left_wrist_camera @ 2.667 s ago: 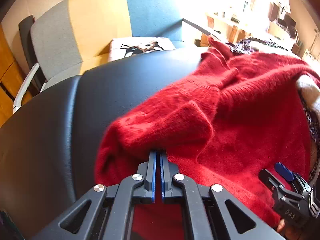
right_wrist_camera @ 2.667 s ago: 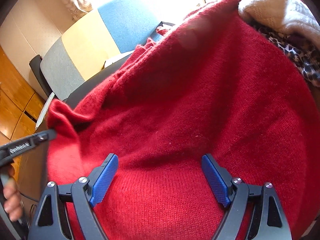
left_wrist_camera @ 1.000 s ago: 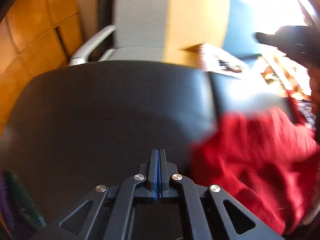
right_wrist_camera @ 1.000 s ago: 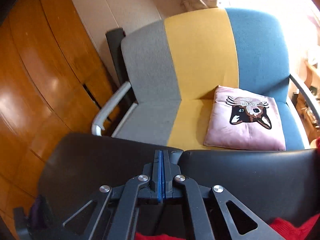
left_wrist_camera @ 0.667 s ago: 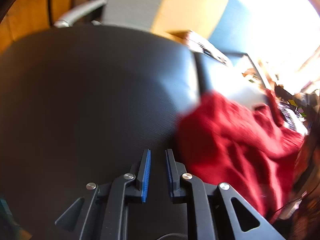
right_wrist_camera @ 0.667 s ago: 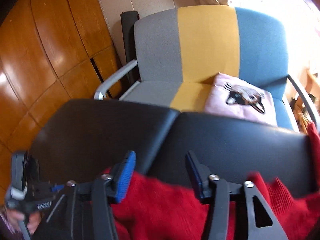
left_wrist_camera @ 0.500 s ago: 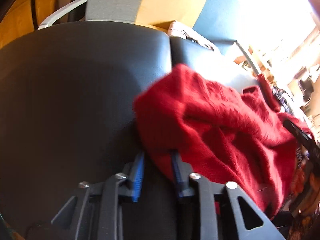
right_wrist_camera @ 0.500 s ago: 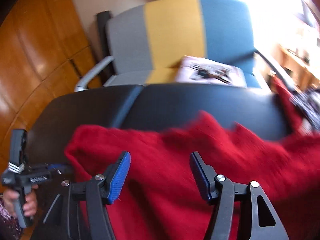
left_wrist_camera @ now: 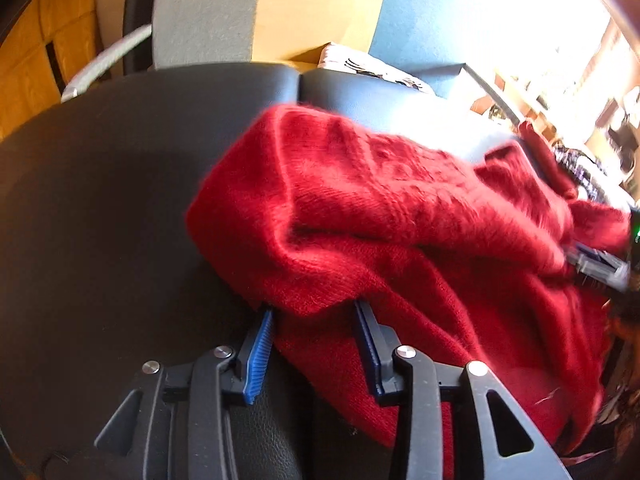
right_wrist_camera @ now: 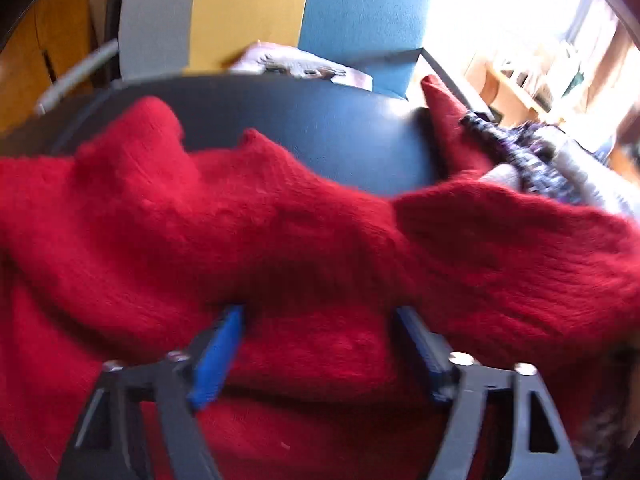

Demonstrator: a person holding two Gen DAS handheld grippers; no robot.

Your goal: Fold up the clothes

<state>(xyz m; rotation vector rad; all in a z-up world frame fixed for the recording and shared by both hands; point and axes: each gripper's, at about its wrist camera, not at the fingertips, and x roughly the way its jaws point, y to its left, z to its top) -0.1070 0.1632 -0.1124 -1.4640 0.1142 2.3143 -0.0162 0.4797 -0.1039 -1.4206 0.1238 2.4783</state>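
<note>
A fuzzy red sweater (left_wrist_camera: 400, 216) lies bunched in loose folds on a black padded surface (left_wrist_camera: 100, 200). My left gripper (left_wrist_camera: 313, 310) points down at its near left edge. Its jaws are opening, and a fold of the sweater hangs between the blue pads without being pinched. My right gripper (right_wrist_camera: 318, 312) hovers over the sweater (right_wrist_camera: 280, 240) further right. Its jaws are closing, still wide apart, with red knit between and under them. In the left wrist view the right gripper (left_wrist_camera: 596, 266) shows at the far right edge.
Behind the black surface (right_wrist_camera: 340, 132) stands a grey, yellow and blue armchair (right_wrist_camera: 248, 4) with a pink cushion (right_wrist_camera: 300, 64). Other clothes (right_wrist_camera: 532, 160), patterned and pale, are piled at the right. Wooden panels (left_wrist_camera: 24, 60) line the left.
Both grippers were shut and looked toward the armchair; now both stand apart and have dropped down over the sweater. The sweater has slid left across the black surface into a heap.
</note>
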